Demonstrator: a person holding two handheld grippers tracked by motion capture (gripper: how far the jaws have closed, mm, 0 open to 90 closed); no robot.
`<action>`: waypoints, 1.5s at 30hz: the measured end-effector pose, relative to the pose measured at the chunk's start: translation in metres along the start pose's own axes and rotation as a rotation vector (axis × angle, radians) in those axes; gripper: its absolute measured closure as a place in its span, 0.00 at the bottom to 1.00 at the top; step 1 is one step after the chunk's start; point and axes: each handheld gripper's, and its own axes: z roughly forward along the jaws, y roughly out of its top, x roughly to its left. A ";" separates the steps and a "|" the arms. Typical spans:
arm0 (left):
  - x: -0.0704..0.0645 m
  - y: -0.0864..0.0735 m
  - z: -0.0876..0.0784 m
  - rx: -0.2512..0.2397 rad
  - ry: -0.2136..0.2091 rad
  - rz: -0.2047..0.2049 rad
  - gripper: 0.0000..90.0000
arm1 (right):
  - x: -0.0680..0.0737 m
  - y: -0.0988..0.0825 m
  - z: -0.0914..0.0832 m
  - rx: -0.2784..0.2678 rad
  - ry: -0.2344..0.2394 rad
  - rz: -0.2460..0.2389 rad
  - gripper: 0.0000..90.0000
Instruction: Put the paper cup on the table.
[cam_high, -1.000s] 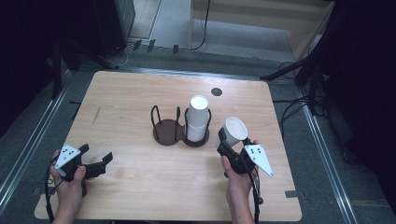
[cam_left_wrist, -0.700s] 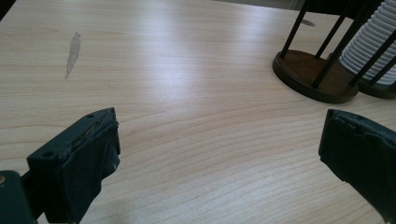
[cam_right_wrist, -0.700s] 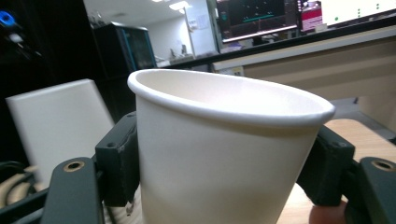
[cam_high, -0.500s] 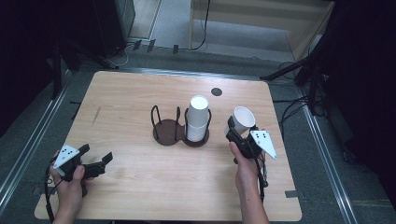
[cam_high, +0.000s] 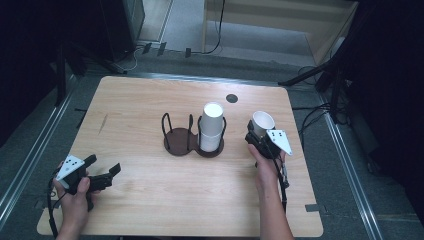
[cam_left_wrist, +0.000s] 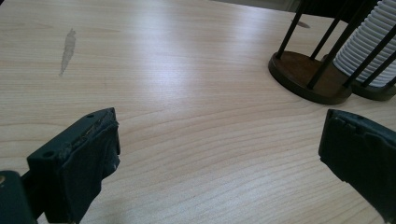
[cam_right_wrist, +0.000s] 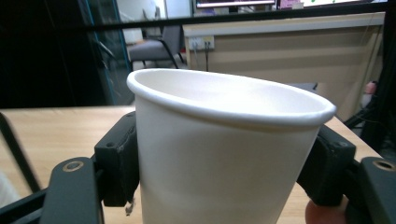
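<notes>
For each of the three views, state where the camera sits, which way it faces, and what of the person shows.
High view: above the person's side, facing forward and down on the table; both forearms, left claw and right claw show.
Left gripper view: on the left claw, looking along open jaws over the tabletop.
Right gripper view: on the right claw, looking at the paper cup it grips.
Shared: high and left gripper views both show the cup holder.

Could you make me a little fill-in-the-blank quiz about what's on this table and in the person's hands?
1. The right tool grips a white paper ____.
2. The left tool has its jaws ____, with nothing between them.
3. The stack of cups stands in the holder's ____ ring.
4. The table top is made of ____.

Missing words: cup; open; right; wood
</notes>
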 end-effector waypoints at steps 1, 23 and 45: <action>0.000 0.000 0.000 -0.001 -0.001 0.000 0.00 | 0.000 -0.002 0.002 0.010 -0.008 -0.015 0.30; 0.001 0.000 -0.001 -0.012 0.002 -0.017 0.00 | 0.000 -0.021 0.026 0.138 -0.050 -0.089 0.26; 0.006 0.000 -0.002 -0.021 0.006 -0.058 0.00 | 0.007 -0.016 0.012 0.240 0.040 -0.095 0.00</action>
